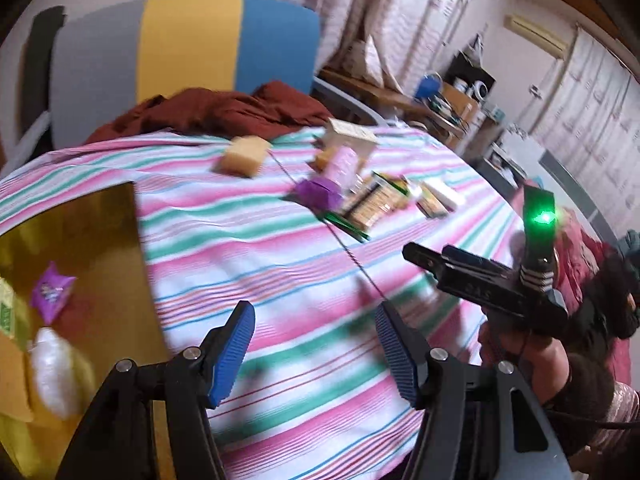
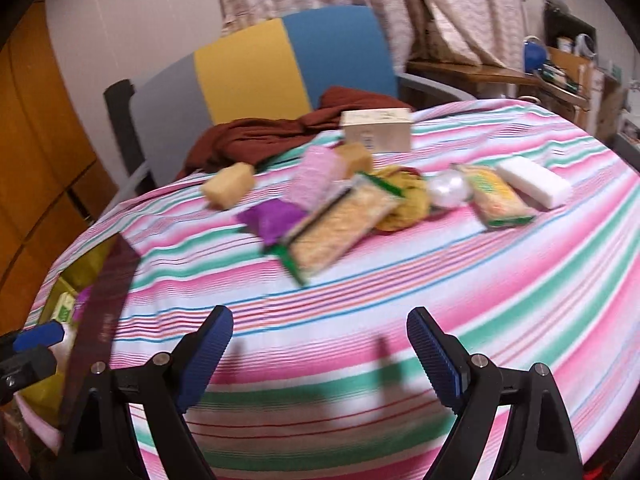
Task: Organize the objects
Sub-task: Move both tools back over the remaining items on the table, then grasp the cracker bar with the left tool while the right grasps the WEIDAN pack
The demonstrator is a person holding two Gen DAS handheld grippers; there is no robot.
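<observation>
While both grippers hang over the striped tablecloth (image 2: 500, 264), nothing is between their blue pads. At the bottom of the left wrist view, the left gripper (image 1: 316, 354) has its fingers spread apart and empty. The right gripper (image 2: 320, 356), at the bottom of the right wrist view, is spread wide too and grasps nothing.

Toward the centre of the right wrist view the objects lie in a loose group on the cloth: a purple packet (image 2: 272, 218), a long clear packet with green ends (image 2: 340, 224) leaning over it, a pink packet (image 2: 316, 178), two tan sponge blocks (image 2: 228, 186), a white box (image 2: 378, 130) behind them, a second yellow packet (image 2: 498, 196) and a white block (image 2: 534, 182) at the right.

At the lower left of the left wrist view stands a gold-lined box (image 1: 92, 232); inside it lie a small purple packet (image 1: 52, 292) and a white bag (image 1: 52, 372). Behind the table a dark red cloth (image 1: 216, 110) lies in front of a chair (image 1: 192, 44) in grey, yellow and blue.
</observation>
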